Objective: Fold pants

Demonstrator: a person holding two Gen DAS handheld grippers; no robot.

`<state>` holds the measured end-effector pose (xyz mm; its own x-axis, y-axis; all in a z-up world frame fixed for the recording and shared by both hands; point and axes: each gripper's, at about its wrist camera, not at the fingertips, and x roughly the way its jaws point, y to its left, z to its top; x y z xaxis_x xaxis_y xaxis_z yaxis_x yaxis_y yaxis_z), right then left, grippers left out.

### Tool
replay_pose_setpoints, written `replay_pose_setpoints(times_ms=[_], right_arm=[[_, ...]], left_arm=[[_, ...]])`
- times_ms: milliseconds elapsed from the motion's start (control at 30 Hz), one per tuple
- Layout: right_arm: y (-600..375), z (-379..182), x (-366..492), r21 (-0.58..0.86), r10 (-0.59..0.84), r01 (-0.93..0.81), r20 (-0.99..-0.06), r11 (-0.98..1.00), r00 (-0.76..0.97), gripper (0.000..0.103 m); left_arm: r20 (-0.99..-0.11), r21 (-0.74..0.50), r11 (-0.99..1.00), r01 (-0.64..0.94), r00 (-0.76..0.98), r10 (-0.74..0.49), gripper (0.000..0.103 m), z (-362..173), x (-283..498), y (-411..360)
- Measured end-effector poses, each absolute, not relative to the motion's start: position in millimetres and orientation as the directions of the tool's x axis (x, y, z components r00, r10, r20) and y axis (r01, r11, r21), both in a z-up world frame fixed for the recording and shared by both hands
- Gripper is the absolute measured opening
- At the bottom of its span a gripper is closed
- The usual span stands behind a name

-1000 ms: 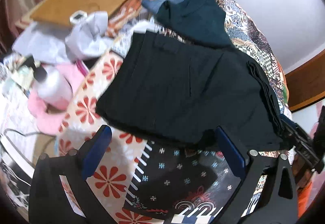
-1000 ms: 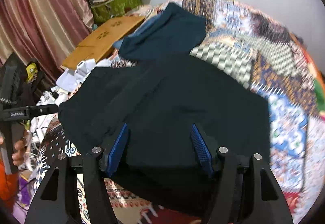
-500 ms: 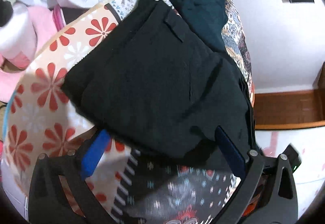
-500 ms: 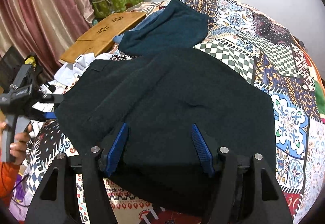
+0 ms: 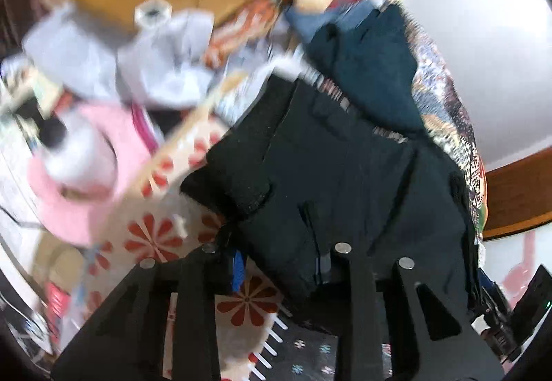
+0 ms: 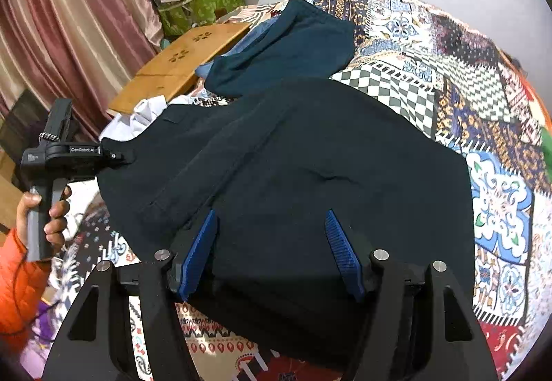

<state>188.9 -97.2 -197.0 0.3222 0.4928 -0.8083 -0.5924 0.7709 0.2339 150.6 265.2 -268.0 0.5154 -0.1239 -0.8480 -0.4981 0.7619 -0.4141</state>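
1. Currently the black pants [image 6: 293,181] lie spread on the patchwork bedspread [image 6: 496,194], already doubled over at least once by the look of the layered edge nearest the right wrist camera.
2. Long axis, judged from the right wrist view: it runs from the bedspread's curtain-side edge across toward the patterned middle.
3. Left gripper [image 5: 281,269]: fingers drawn in narrow, with a bunched corner of the pants between them. Left view is motion-blurred, but fabric visibly puckers at the tips, so I read it as a pinch.
4. From the right wrist view the left gripper [image 6: 117,156] sits at the pants' curtain-side corner, touching cloth.
5. Right gripper [image 6: 272,250]: jaws wide apart, hanging over the near edge of the pants; whether the fingers touch the fabric cannot be told.
6. Teal garment [image 6: 286,49] lies beyond the pants, its hem just beside them.
7. Judgement: the left gripper owns the corner; the coming fold likely carries it along the long axis toward the bedspread's middle.
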Motion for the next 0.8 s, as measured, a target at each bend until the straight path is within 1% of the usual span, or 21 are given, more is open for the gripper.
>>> replay_pose_setpoints(times_ms=[167, 367, 467, 567, 667, 800], right_arm=[[-125, -189, 194, 0.266, 0.493, -0.539, -0.803, 0.799, 0.335, 0.062], [-192, -182, 195, 0.283, 0.448, -0.401, -0.791, 0.871, 0.417, 0.062], [-220, -185, 195, 0.282, 0.414, -0.334, -0.797, 0.899, 0.44, 0.062], [-237, -196, 195, 0.295, 0.402, -0.3, -0.818, 0.907, 0.412, 0.062], [-244, -212, 190, 0.315, 0.413, -0.295, -0.83, 0.902, 0.376, 0.062], [-250, -216, 187, 0.358, 0.449, -0.29, -0.812, 0.888, 0.374, 0.062]], left_arm=[[-0.804, -0.296, 0.853, -0.43, 0.594, 0.021, 0.026, -206, 154, 241], [-0.713, -0.226, 0.916, -0.331, 0.697, 0.076, 0.025, -138, 174, 205], [-0.663, -0.221, 0.94, -0.261, 0.747, 0.051, 0.025, -109, 183, 179], [-0.626, -0.241, 0.953, -0.183, 0.78, -0.009, 0.025, -86, 198, 149], [-0.597, -0.249, 0.962, -0.113, 0.8, -0.06, 0.025, -70, 210, 118], [-0.575, -0.262, 0.965, -0.02, 0.806, -0.14, 0.024, -60, 227, 76]])
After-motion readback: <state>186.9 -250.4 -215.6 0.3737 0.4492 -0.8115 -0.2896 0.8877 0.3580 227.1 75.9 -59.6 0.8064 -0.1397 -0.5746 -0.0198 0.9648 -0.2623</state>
